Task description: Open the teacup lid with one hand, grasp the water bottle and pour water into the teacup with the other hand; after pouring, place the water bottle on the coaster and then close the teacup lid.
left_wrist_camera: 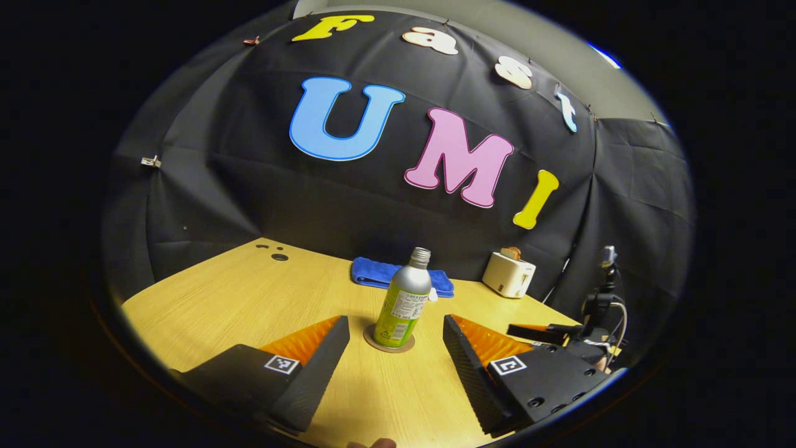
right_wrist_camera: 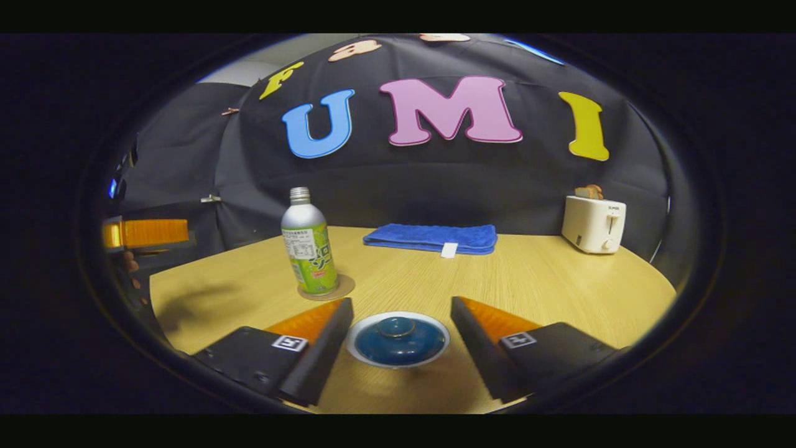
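We see the water bottle [left_wrist_camera: 404,302] standing upright on the round coaster [left_wrist_camera: 388,346], its long axis vertical and its uncapped neck pointing straight up; in the left gripper view it leans slightly toward one o'clock, which may be lens distortion. The left gripper [left_wrist_camera: 395,339] hangs above the table with its jaws spread wide, the bottle between and just beyond the fingertips at twelve o'clock, touching neither finger.

In the right gripper view, the right gripper [right_wrist_camera: 401,311] is likewise spread wide and holds nothing. The teacup [right_wrist_camera: 398,341] sits between its fingers, apart from both, with the lid [right_wrist_camera: 398,326] on and its knob pointing up. The bottle on its coaster stands at about ten o'clock from the cup.

The wooden table [right_wrist_camera: 559,280] is light-grained. A folded blue towel [right_wrist_camera: 432,238] lies near its far edge at twelve o'clock, and a white toaster [right_wrist_camera: 594,224] stands at two o'clock. Black cloth walls the booth.
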A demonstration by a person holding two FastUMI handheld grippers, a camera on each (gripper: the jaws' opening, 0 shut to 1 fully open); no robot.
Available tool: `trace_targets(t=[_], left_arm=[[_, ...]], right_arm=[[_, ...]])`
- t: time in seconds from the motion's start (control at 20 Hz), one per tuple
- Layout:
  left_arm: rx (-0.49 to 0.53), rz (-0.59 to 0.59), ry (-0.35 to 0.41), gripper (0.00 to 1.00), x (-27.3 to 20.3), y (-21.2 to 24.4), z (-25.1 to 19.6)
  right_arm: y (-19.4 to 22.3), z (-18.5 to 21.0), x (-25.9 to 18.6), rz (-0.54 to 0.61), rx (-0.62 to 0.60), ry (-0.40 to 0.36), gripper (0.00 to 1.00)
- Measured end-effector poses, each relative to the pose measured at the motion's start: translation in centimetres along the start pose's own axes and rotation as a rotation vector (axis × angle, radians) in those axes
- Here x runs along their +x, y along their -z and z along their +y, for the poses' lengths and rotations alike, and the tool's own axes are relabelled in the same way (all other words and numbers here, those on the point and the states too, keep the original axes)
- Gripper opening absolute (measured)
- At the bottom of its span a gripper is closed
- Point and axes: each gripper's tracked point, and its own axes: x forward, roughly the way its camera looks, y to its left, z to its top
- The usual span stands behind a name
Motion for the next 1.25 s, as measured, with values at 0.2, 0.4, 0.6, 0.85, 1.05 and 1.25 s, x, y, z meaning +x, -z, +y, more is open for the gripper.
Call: trace_targets(t=[0.2, 0.4, 0.6, 0.85, 1.05, 1.25], left_arm=[[0.091, -0.053, -0.053, 0.95, 1.1, 0.9, -0.7], [0.143, -0.126, -0.085, 0.96, 1.5, 1.0, -1.5], [0.194, -0.109, -0.086, 0.95, 2.3, 2.6, -2.1], [0.241, -0.092, -0.088, 0.95, 2.8, 3.8, -2.4], [0.223, -0.059, -0.096, 0.96, 3.2, 4.9, -1.8], [0.251, -0.081, -0.105, 0.96, 3.5, 4.6, -1.5]], right_arm=[[-3.1, -0.7, -3.7, -0.109, -0.015, 0.076, 1.00], [-3.6, -1.0, -6.1, -0.174, 0.039, 0.129, 1.00], [-2.2, -1.6, -6.3, -0.146, 0.014, 0.160, 1.00], [-0.8, -0.7, -5.7, -0.121, 0.003, 0.149, 1.00], [-0.5, -0.6, -5.6, -0.128, 0.014, 0.150, 1.00], [-1.1, -0.4, -6.0, -0.165, 0.009, 0.145, 1.00]])
